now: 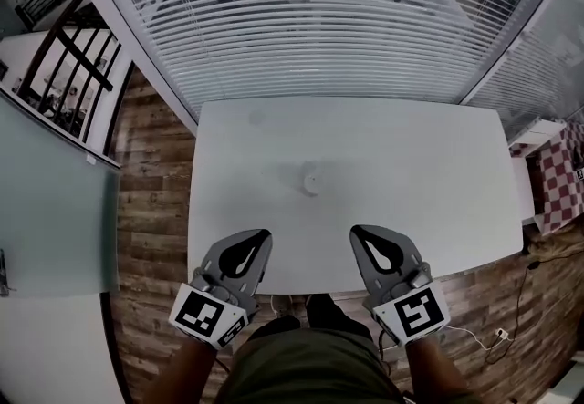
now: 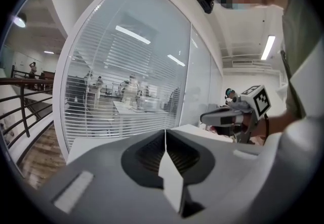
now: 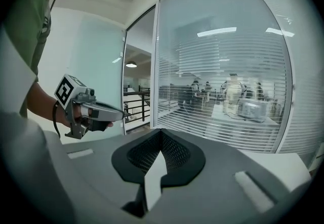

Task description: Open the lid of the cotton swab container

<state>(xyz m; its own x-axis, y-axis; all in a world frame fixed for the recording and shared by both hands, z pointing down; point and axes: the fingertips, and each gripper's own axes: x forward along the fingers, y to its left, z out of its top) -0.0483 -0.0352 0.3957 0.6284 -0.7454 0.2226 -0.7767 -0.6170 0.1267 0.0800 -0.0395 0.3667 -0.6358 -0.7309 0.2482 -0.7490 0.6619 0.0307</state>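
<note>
Container (image 1: pixel 312 181) small, round and pale, standing alone near the middle of the tabletop (image 1: pixel 438 174), a little left of centre, well clear of every edge; too small in the head view to tell the lid from the body, or whether it hinges or lifts off. Left gripper (image 1: pixel 265 234) and right gripper (image 1: pixel 356 231) hang over the near edge, side by side, tips pointing at the far edge, both well short of the container, which sits ahead and roughly between their lines; jaws of each pressed together tip to tip in its own view, nothing between them. Judged to be a light plastic tub; stiff but thin-walled, smooth-sided; likely to skid across the slick white top or tip if nudged from one side only; hard squeezing could flex the wall or pop it free. Best bet: one gripper clamps the body low across its width to pin it; the other takes the lid at its rim or tab and lifts; both must open first.
</note>
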